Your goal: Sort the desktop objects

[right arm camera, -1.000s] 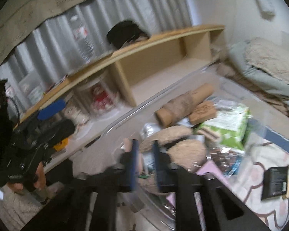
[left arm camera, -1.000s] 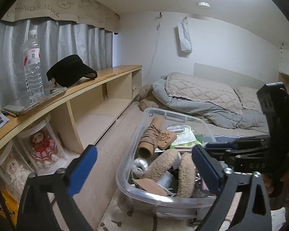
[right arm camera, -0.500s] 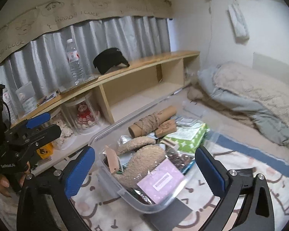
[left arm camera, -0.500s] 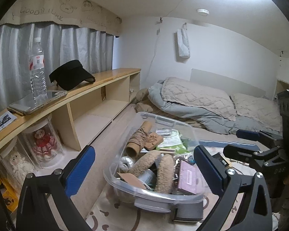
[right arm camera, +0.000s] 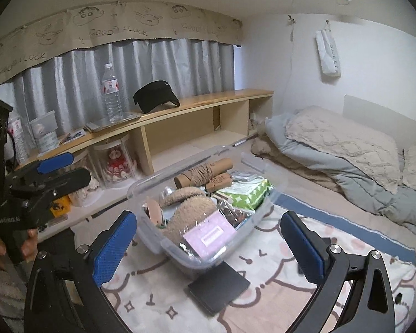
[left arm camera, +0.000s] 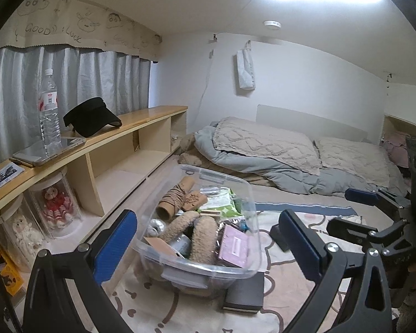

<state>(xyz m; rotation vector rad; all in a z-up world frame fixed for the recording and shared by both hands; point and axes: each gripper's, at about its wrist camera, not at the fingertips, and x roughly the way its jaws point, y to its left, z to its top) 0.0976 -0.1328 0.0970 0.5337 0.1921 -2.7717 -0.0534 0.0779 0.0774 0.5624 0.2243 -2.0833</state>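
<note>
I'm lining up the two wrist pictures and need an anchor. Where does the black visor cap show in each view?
Left wrist: black visor cap sits upper left, on the wooden shelf top, right of the water bottle.
Right wrist: black visor cap sits upper middle, on the same shelf, right of the water bottle.
Shared landmark: the clear plastic bin.

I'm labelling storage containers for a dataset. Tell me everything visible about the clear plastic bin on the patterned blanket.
The clear plastic bin is a lidless rectangular tub with rounded corners and a rolled rim, see-through so its contents show. It sits upright on the cartoon-print blanket, its near corner resting on a flat dark box. It is heaped full: a twine-wound cardboard tube, fuzzy tan slippers, a green packet, a lilac card. Neither gripper touches it.
</note>
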